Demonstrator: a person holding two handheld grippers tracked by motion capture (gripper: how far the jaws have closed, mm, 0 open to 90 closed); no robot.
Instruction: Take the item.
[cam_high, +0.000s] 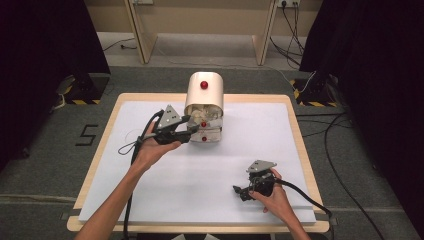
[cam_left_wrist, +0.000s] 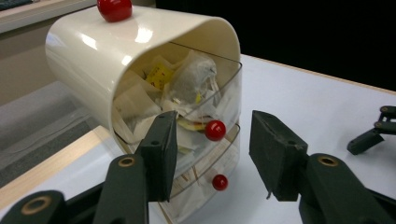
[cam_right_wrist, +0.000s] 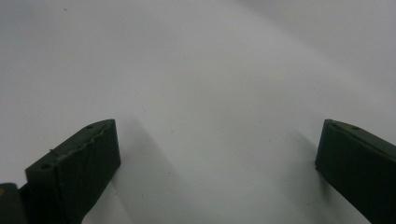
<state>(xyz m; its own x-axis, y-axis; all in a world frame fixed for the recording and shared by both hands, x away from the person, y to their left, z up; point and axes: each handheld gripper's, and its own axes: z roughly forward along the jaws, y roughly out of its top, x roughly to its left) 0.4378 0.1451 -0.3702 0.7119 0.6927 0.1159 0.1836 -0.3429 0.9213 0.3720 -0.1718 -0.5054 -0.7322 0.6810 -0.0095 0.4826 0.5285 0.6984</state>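
Reaching for the drawer knob of the small cream cabinet.

Holding the left gripper half spread in front of the cream drawer cabinet, with the upper red knob sitting between the two black fingers and untouched by either, nothing being grasped. Showing, just below that knob, a lower red knob on the second clear drawer, and, above and behind the gripper, a third red knob on the curved top. Bulging behind the clear front of the top drawer, straight ahead of the jaws, a heap of tea bags. Resting well apart, near the table's front edge, the right gripper, jaws spread wide over the bare white table, grasping nothing.
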